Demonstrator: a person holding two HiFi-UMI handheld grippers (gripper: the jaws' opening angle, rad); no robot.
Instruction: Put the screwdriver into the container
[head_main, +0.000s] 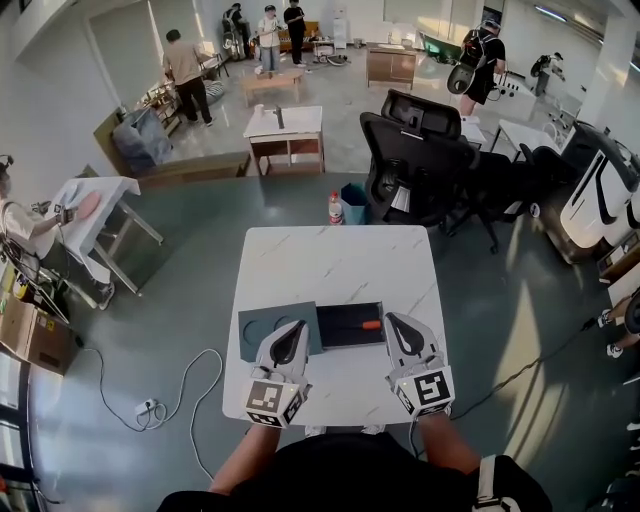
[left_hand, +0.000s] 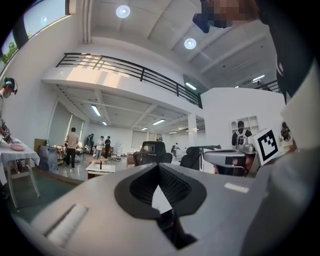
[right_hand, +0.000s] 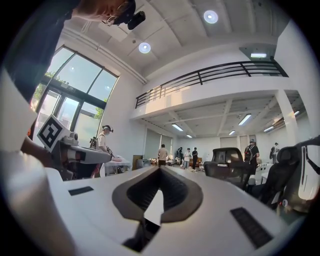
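Note:
On the white table (head_main: 340, 265) stands a black rectangular container (head_main: 350, 340). The screwdriver (head_main: 358, 325) lies inside it, its orange handle to the right and its dark shaft pointing left. A dark grey lid (head_main: 262, 324) with round hollows lies flat against the container's left side. My left gripper (head_main: 291, 342) hovers over the lid's near right corner, shut and holding nothing. My right gripper (head_main: 403, 335) sits just right of the container, also shut and holding nothing. Both gripper views look out level over the room; the left gripper (left_hand: 159, 168) and the right gripper (right_hand: 160, 170) show their jaws closed together.
Black office chairs (head_main: 420, 160) stand beyond the table's far right corner. A bottle (head_main: 336, 208) and a blue bin (head_main: 353, 203) sit on the floor past the far edge. A white cable (head_main: 180, 385) loops on the floor to the left. Several people stand far off.

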